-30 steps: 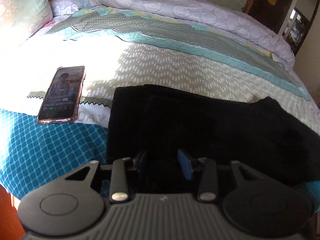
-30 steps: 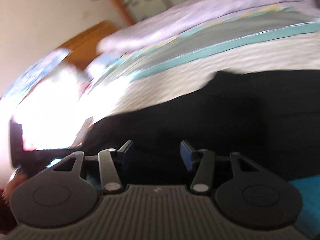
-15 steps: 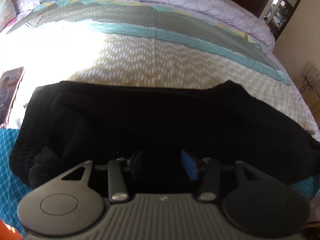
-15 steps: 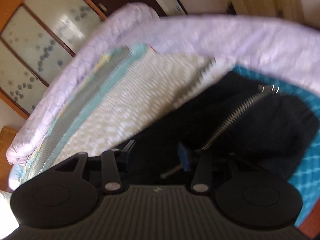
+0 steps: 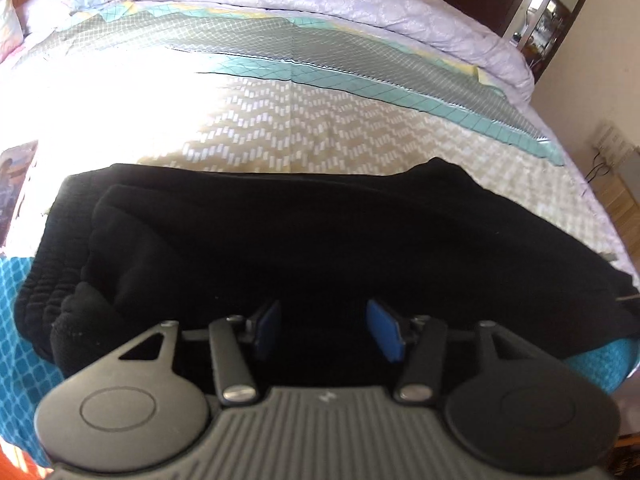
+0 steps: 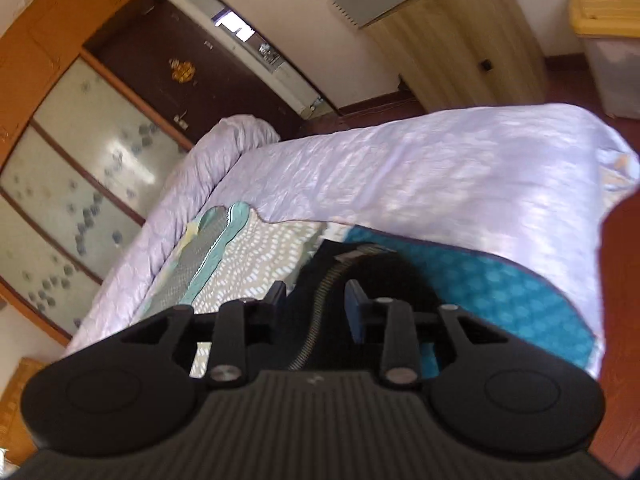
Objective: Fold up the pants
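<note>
Two views. From the left wrist, the black pants (image 5: 304,248) lie in a long band across the near part of the bed (image 5: 328,128), their near edge close to the bed's near edge. Beyond them the patterned cover runs bare to the rolled lilac quilt (image 5: 360,4) at the far side. A phone (image 5: 16,184) at the far left is cut off by the frame. The left tool (image 5: 324,330) has just been opening; its blue pads stand apart just over the dark cloth, gripping nothing that can be made out, since black fabric swallows all detail there.

From the right wrist, tilted and a little blurred, the pants' zipper (image 6: 320,312) runs up between the fingers of the right tool (image 6: 316,304). Its jaws have just been opening and stand partly apart, pads clear of the zipper. Lilac quilt hangs over the bed's end beyond, with teal cover (image 6: 500,292) to the right and a wardrobe (image 6: 80,184) past the bed on the left.
</note>
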